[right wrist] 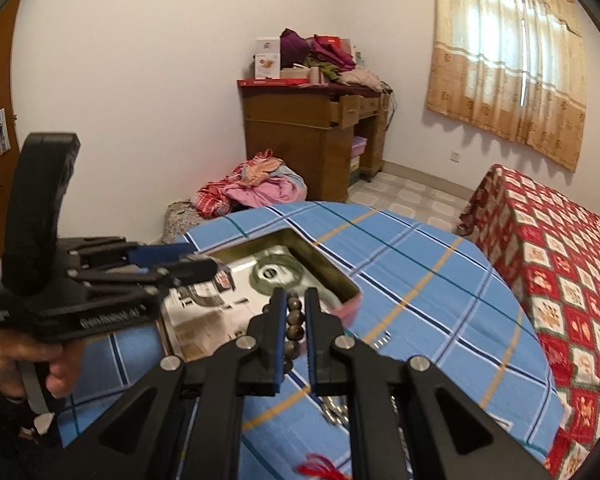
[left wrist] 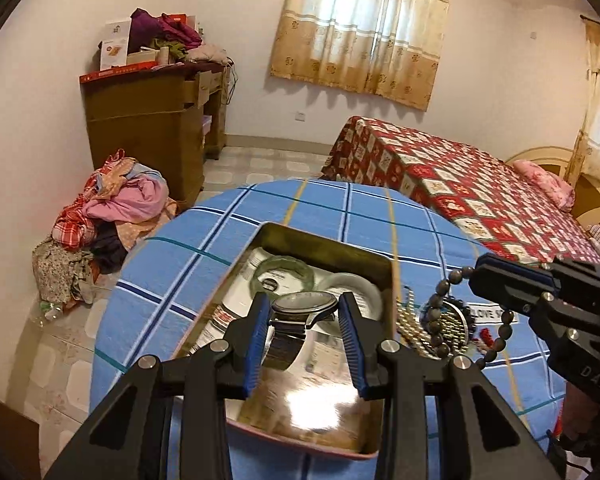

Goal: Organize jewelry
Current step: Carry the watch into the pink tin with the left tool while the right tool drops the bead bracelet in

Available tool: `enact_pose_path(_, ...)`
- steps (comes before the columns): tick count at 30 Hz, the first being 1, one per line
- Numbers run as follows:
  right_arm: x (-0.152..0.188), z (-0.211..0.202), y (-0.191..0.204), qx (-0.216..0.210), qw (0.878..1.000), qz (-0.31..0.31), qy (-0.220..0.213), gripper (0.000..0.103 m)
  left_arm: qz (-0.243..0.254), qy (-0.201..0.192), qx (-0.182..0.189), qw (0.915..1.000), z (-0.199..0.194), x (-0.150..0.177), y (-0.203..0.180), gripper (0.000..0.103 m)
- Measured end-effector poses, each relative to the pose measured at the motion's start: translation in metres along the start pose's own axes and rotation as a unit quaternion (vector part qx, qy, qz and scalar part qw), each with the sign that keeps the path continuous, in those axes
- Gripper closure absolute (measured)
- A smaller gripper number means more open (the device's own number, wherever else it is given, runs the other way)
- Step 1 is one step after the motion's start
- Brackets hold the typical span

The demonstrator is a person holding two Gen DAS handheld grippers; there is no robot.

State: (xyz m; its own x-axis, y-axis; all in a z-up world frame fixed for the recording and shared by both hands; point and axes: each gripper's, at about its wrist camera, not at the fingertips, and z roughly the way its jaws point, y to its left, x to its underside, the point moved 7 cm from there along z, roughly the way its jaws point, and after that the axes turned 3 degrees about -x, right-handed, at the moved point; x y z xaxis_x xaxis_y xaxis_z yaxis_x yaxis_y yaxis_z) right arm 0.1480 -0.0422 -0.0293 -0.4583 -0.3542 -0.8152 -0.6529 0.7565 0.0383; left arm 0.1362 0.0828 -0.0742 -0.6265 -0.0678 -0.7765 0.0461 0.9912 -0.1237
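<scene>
My left gripper (left wrist: 304, 300) is shut on a grey wristwatch (left wrist: 305, 307), its blue pads against the case. It hangs over an open metal tin (left wrist: 387, 270) on the blue plaid table (left wrist: 260, 216). A green bangle (left wrist: 286, 276) and a white bangle (left wrist: 358, 286) lie inside the tin. My right gripper (right wrist: 294, 294) is shut on a dark bead bracelet (right wrist: 294, 316), which dangles in a loop (left wrist: 436, 308) to the right of the tin. In the right wrist view the left gripper (right wrist: 204, 259) reaches over the tin (right wrist: 324, 264), which holds the green bangle (right wrist: 276, 272).
A gold-and-silver chain (left wrist: 410, 320), a round medallion (left wrist: 458, 316) and a red thread piece (left wrist: 486, 336) lie on the cloth right of the tin. A bed with a red spread (left wrist: 460, 184) stands beyond. Clothes (left wrist: 112, 208) are piled on the floor by a wooden desk (left wrist: 148, 120).
</scene>
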Motion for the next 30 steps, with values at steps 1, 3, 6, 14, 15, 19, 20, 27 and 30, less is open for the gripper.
enact_pose_path(1, -0.002, 0.004, 0.002, -0.003, 1.0, -0.001, 0.0, 0.093, -0.001, 0.001, -0.003, 1.0, 0.003, 0.0, 0.003, 0.067)
enact_pose_path(3, -0.004, 0.011, 0.004, -0.011, 1.0, 0.003, 0.004, 0.093, -0.004, 0.003, -0.007, 1.0, 0.006, -0.001, 0.009, 0.067)
enact_pose_path(6, -0.003, 0.024, 0.007, -0.019, 1.0, 0.006, 0.012, 0.093, -0.003, 0.006, -0.011, 0.9999, 0.013, -0.001, 0.015, 0.067)
enact_pose_path(14, 0.016, 0.063, 0.011, -0.026, 0.998, 0.018, 0.051, 0.093, 0.012, 0.02, -0.022, 0.9995, 0.033, 0.001, 0.021, 0.067)
enact_pose_path(15, 0.019, 0.067, 0.012, -0.026, 0.998, 0.019, 0.056, 0.093, 0.014, 0.022, -0.025, 0.9994, 0.035, 0.002, 0.022, 0.067)
enact_pose_path(19, 0.029, 0.075, 0.013, -0.02, 0.997, 0.019, 0.074, 0.093, 0.024, 0.038, -0.031, 0.9985, 0.044, 0.009, 0.024, 0.067)
enact_pose_path(20, 0.031, 0.077, 0.012, -0.018, 0.997, 0.019, 0.077, 0.093, 0.024, 0.045, -0.034, 0.9981, 0.047, 0.012, 0.025, 0.067)
enact_pose_path(27, 0.037, 0.086, 0.009, -0.003, 0.995, 0.013, 0.096, 0.093, 0.029, 0.059, -0.046, 0.9968, 0.057, 0.02, 0.028, 0.067)
enact_pose_path(30, 0.04, 0.09, 0.01, 0.002, 0.994, 0.007, 0.105, 0.093, 0.028, 0.061, -0.05, 0.9965, 0.058, 0.021, 0.03, 0.066)
